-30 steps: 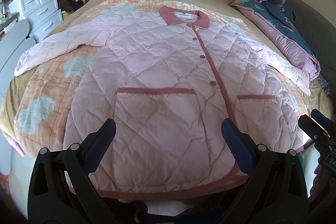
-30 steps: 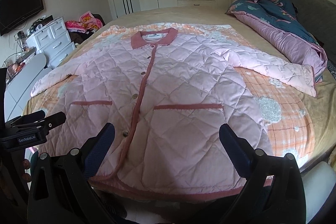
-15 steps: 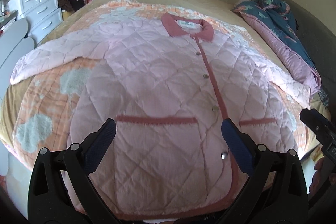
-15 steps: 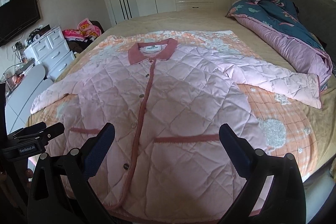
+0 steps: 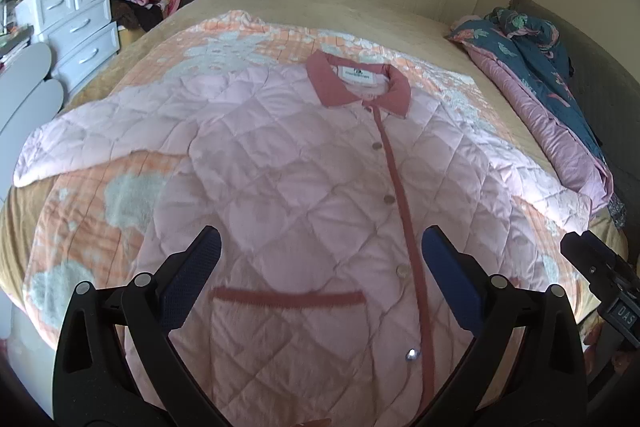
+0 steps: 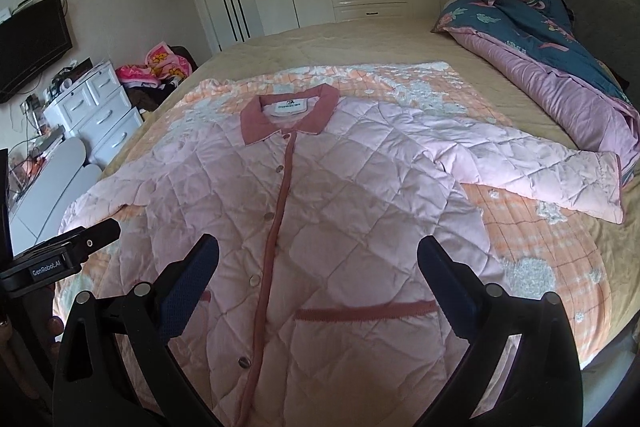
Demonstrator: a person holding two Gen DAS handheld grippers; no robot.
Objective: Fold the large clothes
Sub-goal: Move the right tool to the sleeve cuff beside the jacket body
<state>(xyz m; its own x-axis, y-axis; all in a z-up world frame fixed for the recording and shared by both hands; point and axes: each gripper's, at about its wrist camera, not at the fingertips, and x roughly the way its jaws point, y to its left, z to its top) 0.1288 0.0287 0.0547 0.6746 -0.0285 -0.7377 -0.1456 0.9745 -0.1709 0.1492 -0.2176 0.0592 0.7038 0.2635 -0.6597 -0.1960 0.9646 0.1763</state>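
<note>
A pink quilted jacket [image 5: 304, 187] lies spread flat and buttoned on an orange patterned blanket [image 5: 132, 183] on the bed [image 6: 360, 39], sleeves out to both sides. The left tongs [image 5: 320, 267] and right tongs [image 6: 318, 267] hover above its lower half, both spread wide and holding nothing.

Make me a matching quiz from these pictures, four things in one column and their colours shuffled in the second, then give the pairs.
Things:
1. jacket collar
2. chest of drawers
3. bedspread
4. rolled duvet

Colours:
A. dark blue with a floral print
B. dusty rose
C. white
D. beige

Pairs: 1-B, 2-C, 3-D, 4-A
</note>
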